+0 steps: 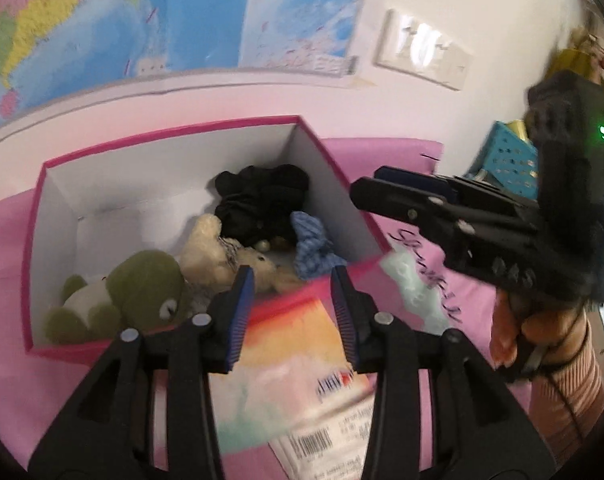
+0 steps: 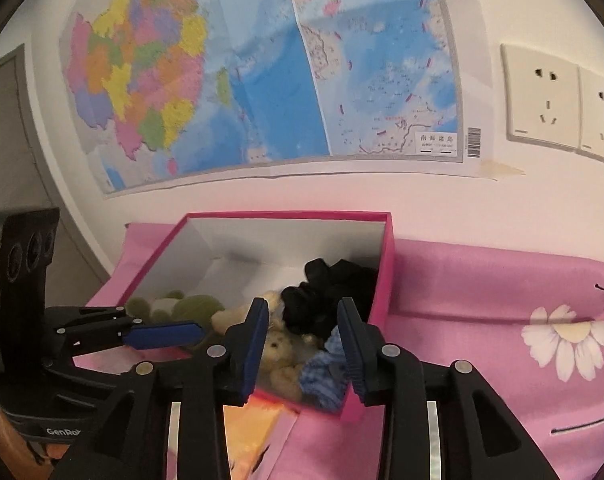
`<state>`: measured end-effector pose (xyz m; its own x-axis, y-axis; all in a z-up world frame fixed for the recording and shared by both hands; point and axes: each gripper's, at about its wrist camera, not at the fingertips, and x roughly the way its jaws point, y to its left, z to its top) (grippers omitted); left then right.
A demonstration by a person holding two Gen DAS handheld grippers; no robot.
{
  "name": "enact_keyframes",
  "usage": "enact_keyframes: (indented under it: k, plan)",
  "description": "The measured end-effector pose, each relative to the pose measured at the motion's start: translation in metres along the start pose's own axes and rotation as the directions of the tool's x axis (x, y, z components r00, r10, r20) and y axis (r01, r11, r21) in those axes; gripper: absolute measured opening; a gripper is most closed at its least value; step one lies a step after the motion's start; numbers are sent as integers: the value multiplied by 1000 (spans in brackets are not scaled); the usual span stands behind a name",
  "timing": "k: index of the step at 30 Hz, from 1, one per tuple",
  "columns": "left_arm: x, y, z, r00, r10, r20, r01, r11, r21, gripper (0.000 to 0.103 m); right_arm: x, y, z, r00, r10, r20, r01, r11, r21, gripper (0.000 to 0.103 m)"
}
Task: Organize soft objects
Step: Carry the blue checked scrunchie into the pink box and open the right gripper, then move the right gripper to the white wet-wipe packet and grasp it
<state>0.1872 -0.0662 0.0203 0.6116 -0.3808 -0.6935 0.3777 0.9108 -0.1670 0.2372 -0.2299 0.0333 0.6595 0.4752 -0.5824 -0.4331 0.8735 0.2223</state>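
Tongs (image 1: 292,300) parted, empty, over box (image 1: 170,132)

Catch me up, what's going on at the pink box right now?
A person holds a gripper in each hand over a pink box on a pink cloth. The box holds a green plush frog, a cream teddy bear, a black fabric bundle and a blue knit piece. The left gripper and the right gripper are both open with nothing gripped, poised at the box's near edge.
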Motion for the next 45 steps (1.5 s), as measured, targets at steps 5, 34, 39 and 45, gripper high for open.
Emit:
enact_keyframes:
  k: [5, 34, 39, 45]
  plan:
    - [-34, -11, -29, 998, -50, 43, 48, 997, 63, 48, -25, 0, -21, 998, 63, -14, -63, 998, 22, 39]
    - [3, -9, -142, 951, -153, -269, 140, 988, -68, 56, -34, 16, -169, 949, 178, -262, -124, 970, 210, 46]
    - [2, -6, -142, 950, -170, -260, 150, 984, -96, 56, -35, 18, -170, 950, 177, -256, -123, 970, 212, 49]
    - [2, -12, -142, 952, -164, -258, 143, 985, -95, 48, -35, 18, -173, 948, 214, -235, -158, 958, 239, 49]
